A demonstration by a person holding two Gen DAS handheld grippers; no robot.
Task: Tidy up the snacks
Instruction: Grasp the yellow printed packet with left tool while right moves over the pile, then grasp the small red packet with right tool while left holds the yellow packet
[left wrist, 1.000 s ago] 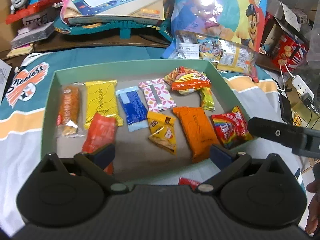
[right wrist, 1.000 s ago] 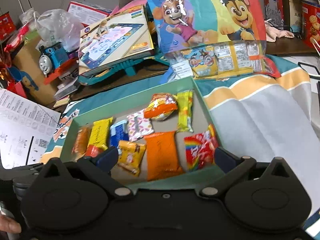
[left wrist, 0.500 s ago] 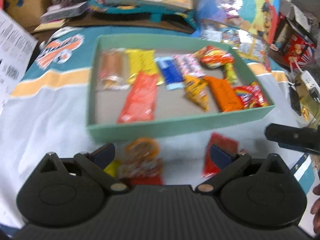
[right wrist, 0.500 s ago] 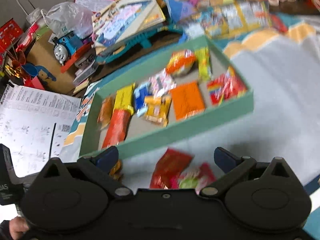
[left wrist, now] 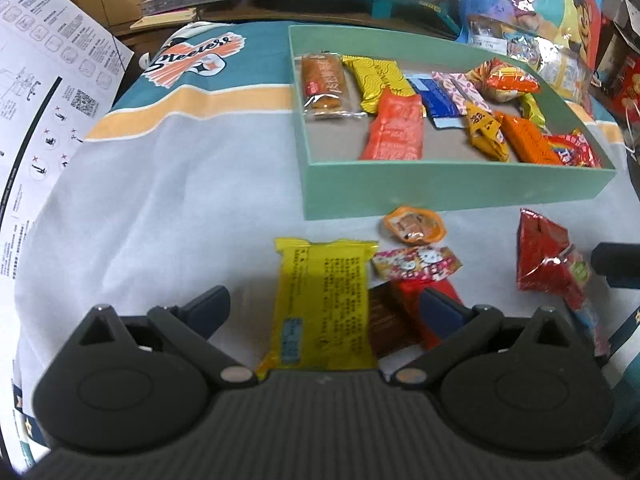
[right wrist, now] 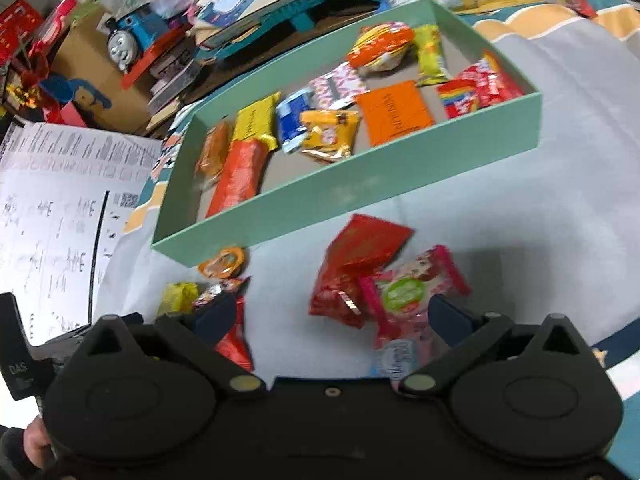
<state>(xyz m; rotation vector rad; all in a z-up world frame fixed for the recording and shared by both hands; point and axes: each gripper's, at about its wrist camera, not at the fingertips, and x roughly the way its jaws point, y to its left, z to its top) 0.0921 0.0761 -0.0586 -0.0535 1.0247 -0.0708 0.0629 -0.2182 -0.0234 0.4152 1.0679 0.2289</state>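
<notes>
Filling the green box point(left wrist: 448, 194), many snacks sit packed; several loose packets point(left wrist: 416, 266) remain outside, both grippers' jaws spread, empty.

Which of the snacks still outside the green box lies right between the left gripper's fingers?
The yellow packet, printed back up, between the open left gripper; the other loose snacks lie farther right.
</notes>
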